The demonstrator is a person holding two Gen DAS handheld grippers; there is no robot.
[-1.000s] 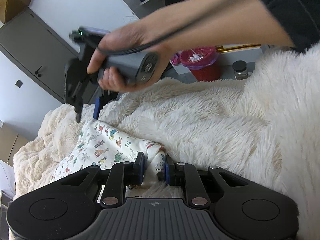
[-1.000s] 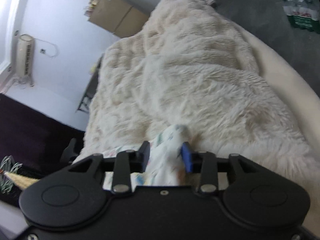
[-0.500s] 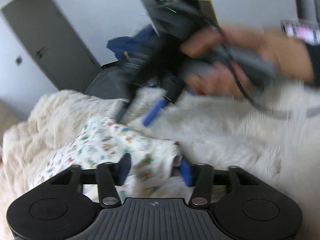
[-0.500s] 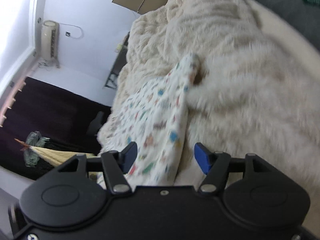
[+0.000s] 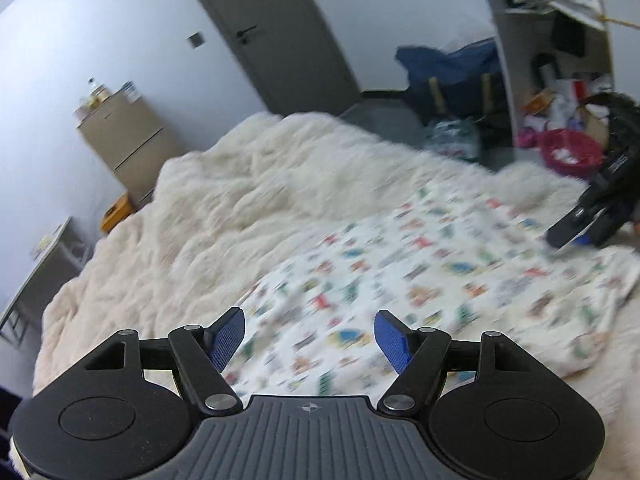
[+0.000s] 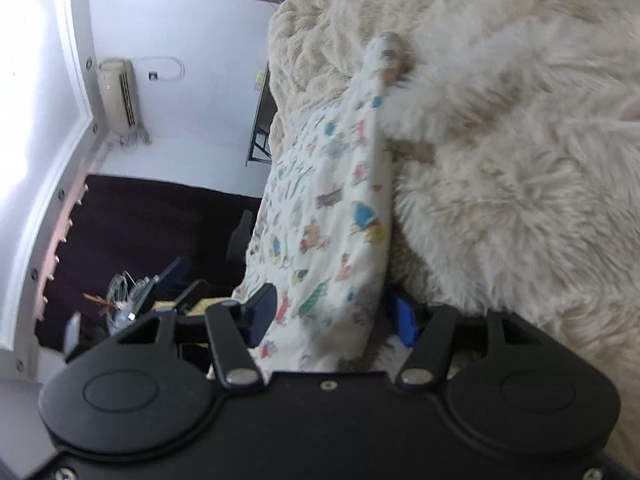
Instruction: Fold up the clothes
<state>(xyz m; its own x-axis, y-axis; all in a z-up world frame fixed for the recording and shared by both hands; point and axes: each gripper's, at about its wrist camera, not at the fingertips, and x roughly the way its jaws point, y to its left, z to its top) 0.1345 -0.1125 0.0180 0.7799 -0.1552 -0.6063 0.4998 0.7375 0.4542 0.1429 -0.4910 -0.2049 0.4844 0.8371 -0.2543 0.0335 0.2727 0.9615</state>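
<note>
My left gripper (image 5: 309, 335) had just opened, empty; my right gripper (image 6: 332, 316), closing around the printed garment (image 6: 340, 216), risked bunching the fold.

We find no readable text, label, brand or number in either view. Printed garment (image 5: 420, 280) on fleece blanket (image 5: 224, 208) carries small coloured figures only; too blurred in left view, no letters made out in right view (image 6: 340, 216). Left gripper (image 5: 310, 338) body bears small round crosshair mark, no lettering. Packages on shelf (image 5: 560, 96) by right edge too small and blurred to read. Items atop cabinet (image 5: 128, 148) likewise unreadable.
</note>
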